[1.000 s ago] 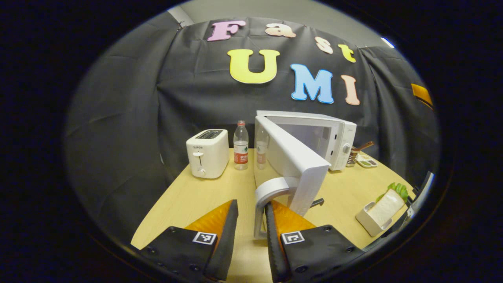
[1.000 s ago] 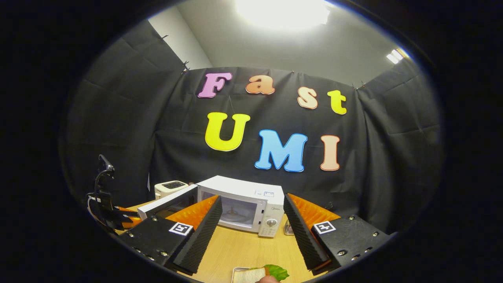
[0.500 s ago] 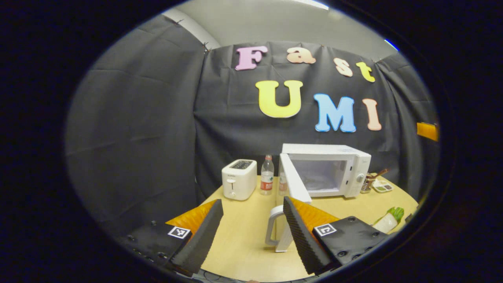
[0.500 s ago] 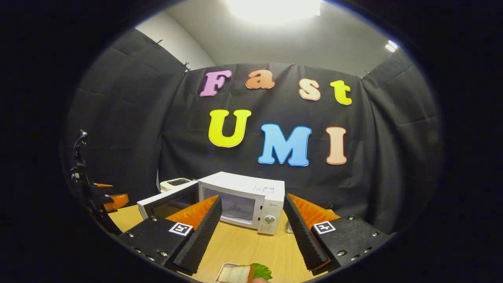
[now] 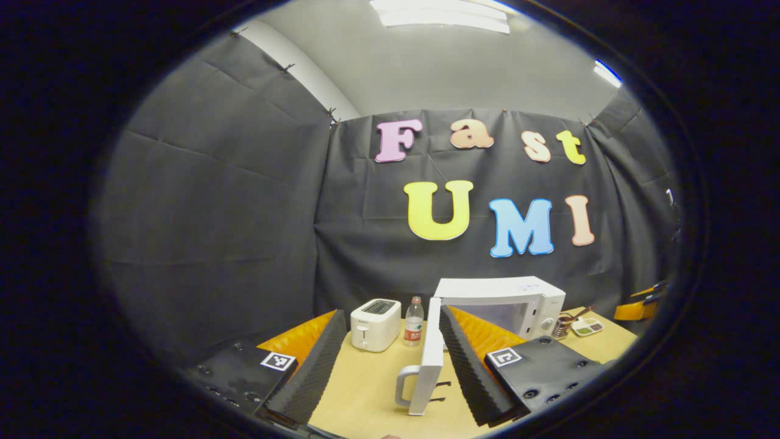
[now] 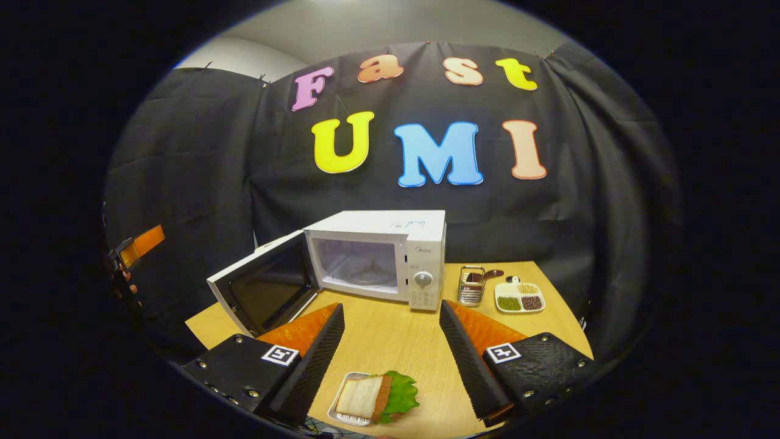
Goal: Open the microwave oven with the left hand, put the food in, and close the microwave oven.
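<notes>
My right tool hangs wide open with nothing between its fingers. Nearest, at six o'clock in the right gripper view, the sandwich with its lettuce leaf lies in a small white tray on the tabletop. Farther out, at twelve o'clock, stands the microwave oven, its door swung out toward ten o'clock and the glass turntable showing inside. At about two o'clock a metal holder sits just beside a divided dish of grains.

My left tool is spread wide too, gripping nothing. The door's edge and its handle stand between the fingers (touching neither, as far as I can tell). Beyond, near eleven o'clock, a toaster and a water bottle stand side by side.
</notes>
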Available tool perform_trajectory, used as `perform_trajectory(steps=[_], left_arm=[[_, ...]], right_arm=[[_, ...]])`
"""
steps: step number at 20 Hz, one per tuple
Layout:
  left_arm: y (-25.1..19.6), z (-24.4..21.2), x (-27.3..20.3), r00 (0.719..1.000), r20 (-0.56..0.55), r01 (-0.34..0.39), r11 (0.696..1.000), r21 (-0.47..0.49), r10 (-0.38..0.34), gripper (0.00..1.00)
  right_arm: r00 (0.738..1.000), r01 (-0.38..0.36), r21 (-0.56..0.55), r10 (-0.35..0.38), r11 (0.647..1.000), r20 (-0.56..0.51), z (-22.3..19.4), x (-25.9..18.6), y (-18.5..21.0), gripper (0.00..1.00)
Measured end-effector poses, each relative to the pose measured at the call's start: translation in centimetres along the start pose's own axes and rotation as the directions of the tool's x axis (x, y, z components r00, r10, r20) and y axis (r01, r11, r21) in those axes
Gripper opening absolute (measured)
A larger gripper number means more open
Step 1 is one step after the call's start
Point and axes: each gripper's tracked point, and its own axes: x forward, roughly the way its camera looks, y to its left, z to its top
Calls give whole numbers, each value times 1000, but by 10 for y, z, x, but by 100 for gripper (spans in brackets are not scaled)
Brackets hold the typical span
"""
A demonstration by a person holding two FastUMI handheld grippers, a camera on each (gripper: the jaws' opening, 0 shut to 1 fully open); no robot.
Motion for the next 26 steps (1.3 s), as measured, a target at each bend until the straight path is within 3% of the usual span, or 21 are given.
perform_trajectory(steps=[4, 10, 20, 21, 24, 26], left_arm=[[-10, 6, -12, 1000, 14, -13, 999, 36, 13, 99], [-25, 2, -20, 999, 4, -35, 998, 47, 35, 99], [-27, -12, -28, 993, -37, -108, 991, 78, 111, 99], [-27, -14, -29, 992, -40, -119, 990, 74, 122, 99], [-28, -15, -36, 988, -43, -148, 987, 63, 151, 99], [-29, -18, -39, 984, -50, -167, 984, 64, 170, 99]], right_arm=[[989, -43, 96, 56, 994, -139, -43, 11, -5, 97], [947, -64, 197, 122, 978, -298, -97, 25, -8, 98], [818, -93, 357, 276, 929, -505, -170, 25, 8, 98], [804, -100, 380, 299, 920, -513, -171, 22, 10, 97], [763, -100, 429, 345, 898, -546, -182, 21, 16, 71], [743, -101, 459, 374, 883, -556, -189, 20, 22, 71]])
